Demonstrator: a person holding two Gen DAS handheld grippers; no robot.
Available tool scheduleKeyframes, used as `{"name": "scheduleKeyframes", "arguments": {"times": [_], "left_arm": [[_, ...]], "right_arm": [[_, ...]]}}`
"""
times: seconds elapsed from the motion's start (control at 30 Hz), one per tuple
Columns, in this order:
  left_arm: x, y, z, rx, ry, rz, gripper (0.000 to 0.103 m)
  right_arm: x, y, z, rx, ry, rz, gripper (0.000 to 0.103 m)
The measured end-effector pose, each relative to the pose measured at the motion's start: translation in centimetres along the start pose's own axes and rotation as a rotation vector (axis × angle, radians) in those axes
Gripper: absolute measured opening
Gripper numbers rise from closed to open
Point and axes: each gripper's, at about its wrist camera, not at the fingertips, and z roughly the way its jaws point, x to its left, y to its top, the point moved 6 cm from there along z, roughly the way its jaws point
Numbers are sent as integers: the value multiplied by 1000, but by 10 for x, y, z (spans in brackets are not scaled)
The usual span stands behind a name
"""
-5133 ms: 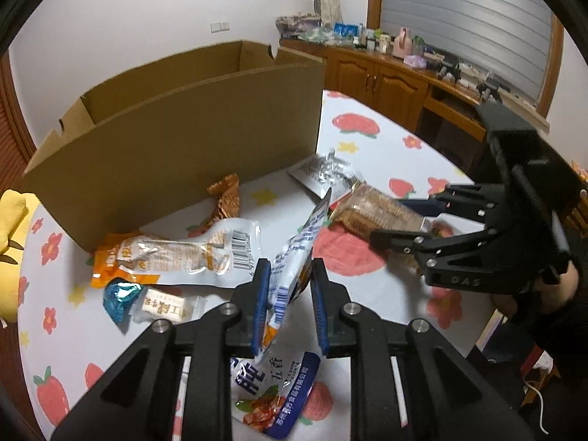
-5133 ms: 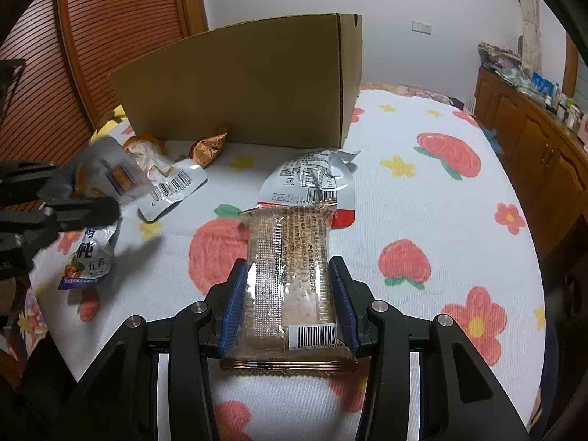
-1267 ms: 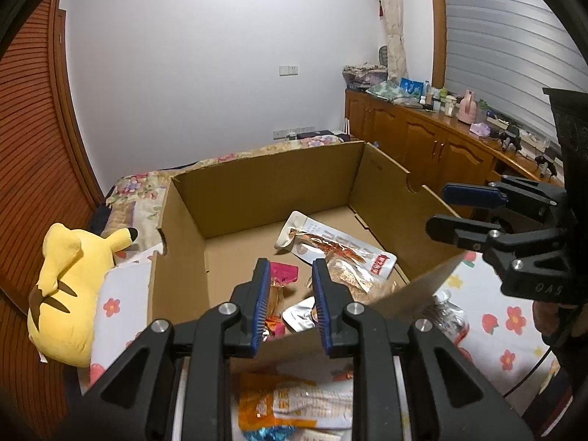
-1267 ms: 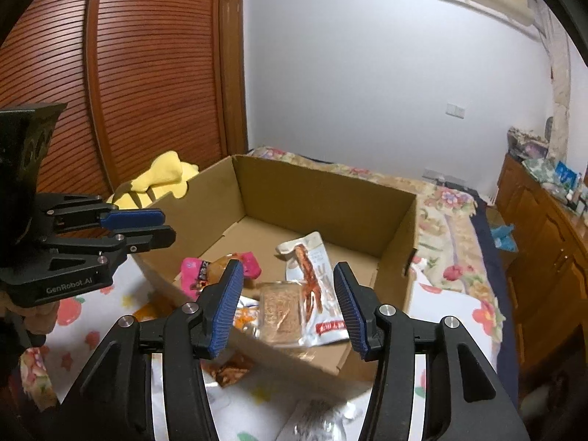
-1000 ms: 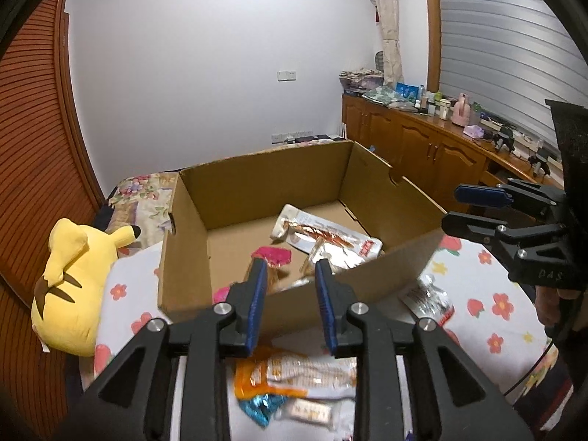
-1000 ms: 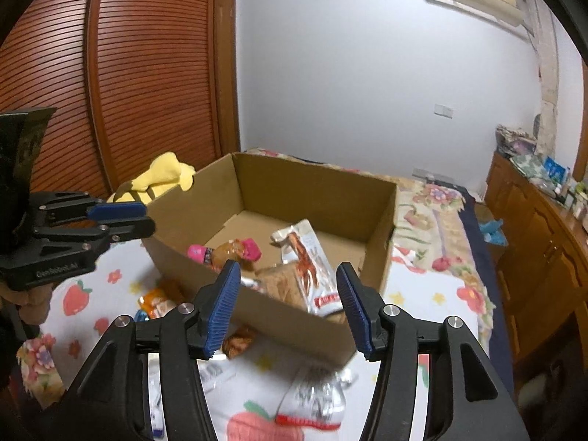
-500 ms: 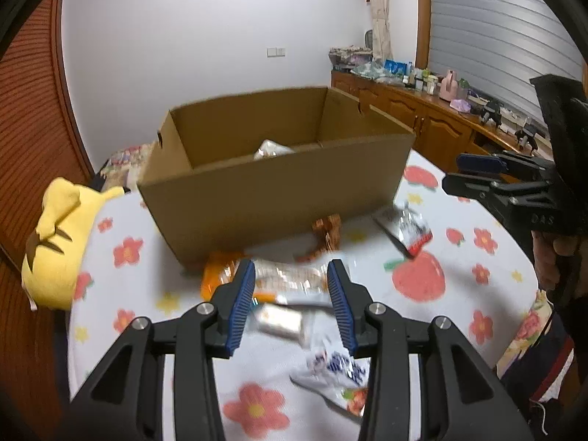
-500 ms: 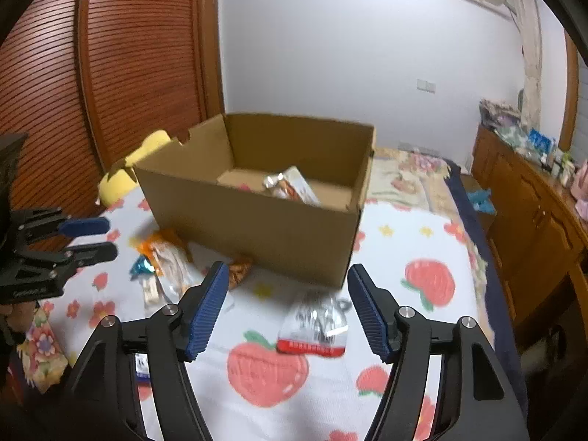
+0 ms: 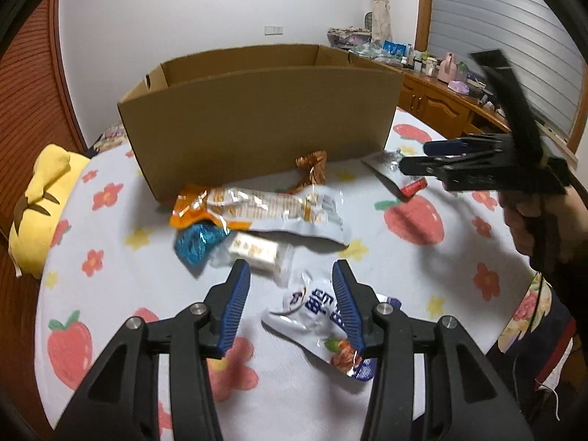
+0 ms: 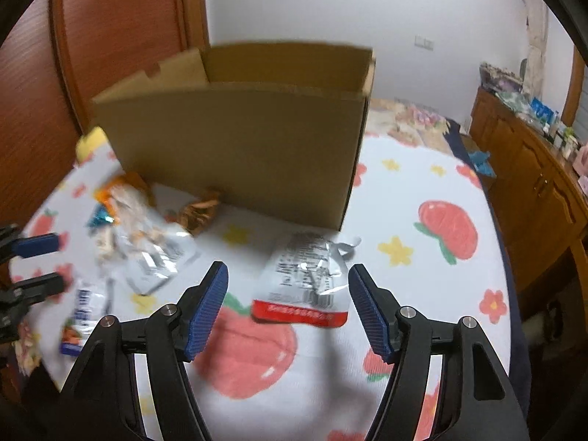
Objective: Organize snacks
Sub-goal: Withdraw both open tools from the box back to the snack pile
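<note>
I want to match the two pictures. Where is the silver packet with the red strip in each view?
Left wrist view: the silver packet with the red strip lies at the right, past the cardboard box's right corner, partly hidden behind the right claw.
Right wrist view: the packet lies in the lower middle, between the open claw's fingers and beyond them, on the tablecloth.
Shared landmark: the cardboard box.

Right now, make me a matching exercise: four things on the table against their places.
Things:
1. cardboard box
2. silver packet
3. white and blue packet
4. blue candy

Places:
A. ahead of the right claw
B. beside the orange bag
C. behind all the snacks
D. under the left claw

Pairs: 1-C, 2-A, 3-D, 4-B
</note>
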Motion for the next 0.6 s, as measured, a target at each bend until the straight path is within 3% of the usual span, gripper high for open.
{"name": "scheduleKeyframes", "arguments": {"times": [0.4,0.6], "left_arm": [[7,-24,-2,33,-11,-59,47],[3,-31,-5,45,-27,-66,47]], "right_arm": [[-13,0,33,78,14,53,70],[-10,-3,39,99,-26,5,68]]}}
